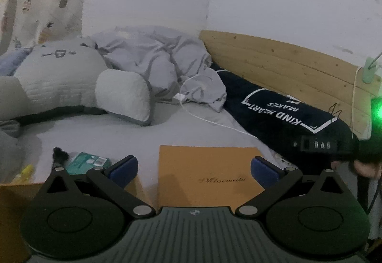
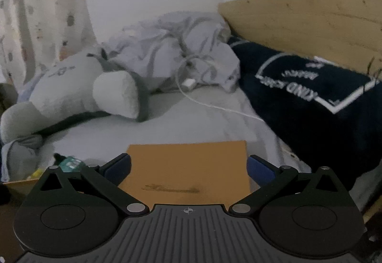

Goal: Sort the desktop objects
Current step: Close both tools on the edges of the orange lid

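A flat tan box [image 1: 210,174] with script lettering lies on the grey bed sheet just ahead of my left gripper [image 1: 194,171], which is open and empty, its blue pads either side of the box's left part. The same box [image 2: 188,172] lies between the blue pads of my right gripper [image 2: 188,168], also open and empty. At the left lie a teal packet [image 1: 88,161], a black clip-like item [image 1: 58,155] and a yellow item [image 1: 25,172]. The teal packet also shows in the right wrist view [image 2: 71,162].
A grey cushion with arm rolls [image 1: 71,86] and a crumpled grey duvet [image 1: 162,64] lie at the back. A dark blanket with white lettering [image 1: 286,115] lies along the wooden headboard [image 1: 286,60]. A white charger cable [image 1: 210,119] crosses the sheet. A cardboard edge [image 1: 14,196] is at the lower left.
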Tool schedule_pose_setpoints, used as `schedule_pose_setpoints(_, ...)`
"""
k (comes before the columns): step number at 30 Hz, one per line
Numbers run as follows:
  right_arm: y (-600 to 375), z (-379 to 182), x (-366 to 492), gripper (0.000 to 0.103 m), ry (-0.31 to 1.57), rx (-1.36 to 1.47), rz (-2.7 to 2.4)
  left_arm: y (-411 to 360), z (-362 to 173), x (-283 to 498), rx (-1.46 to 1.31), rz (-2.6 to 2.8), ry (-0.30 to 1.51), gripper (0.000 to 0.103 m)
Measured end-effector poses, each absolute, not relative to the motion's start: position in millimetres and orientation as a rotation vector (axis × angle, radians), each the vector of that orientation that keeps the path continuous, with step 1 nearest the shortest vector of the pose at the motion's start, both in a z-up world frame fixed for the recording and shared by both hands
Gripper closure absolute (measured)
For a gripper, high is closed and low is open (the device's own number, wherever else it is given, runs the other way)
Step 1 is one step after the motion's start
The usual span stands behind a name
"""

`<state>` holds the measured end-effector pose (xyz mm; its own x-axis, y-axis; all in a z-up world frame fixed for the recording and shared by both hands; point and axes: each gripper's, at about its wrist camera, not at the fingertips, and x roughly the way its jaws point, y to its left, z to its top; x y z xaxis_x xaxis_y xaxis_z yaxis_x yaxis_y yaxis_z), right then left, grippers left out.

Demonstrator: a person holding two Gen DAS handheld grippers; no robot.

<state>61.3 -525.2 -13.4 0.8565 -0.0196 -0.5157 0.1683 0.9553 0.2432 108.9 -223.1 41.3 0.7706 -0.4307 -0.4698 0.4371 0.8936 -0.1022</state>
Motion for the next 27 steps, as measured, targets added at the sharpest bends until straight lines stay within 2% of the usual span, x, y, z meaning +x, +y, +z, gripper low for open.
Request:
schedule_pose_setpoints(10,-562.2,-56.7,79.7,0.0,0.636,0.391,-0.127,-270.5,18.4,175.1,0.044,-0.457,0.629,0.0)
schedule_pose_setpoints(27,-558.8,-120.3,108.8,0.0,0.771,0.428,-0.128,-315.2,-55.2,266.8,0.017,-0.288,0.897,0.0)
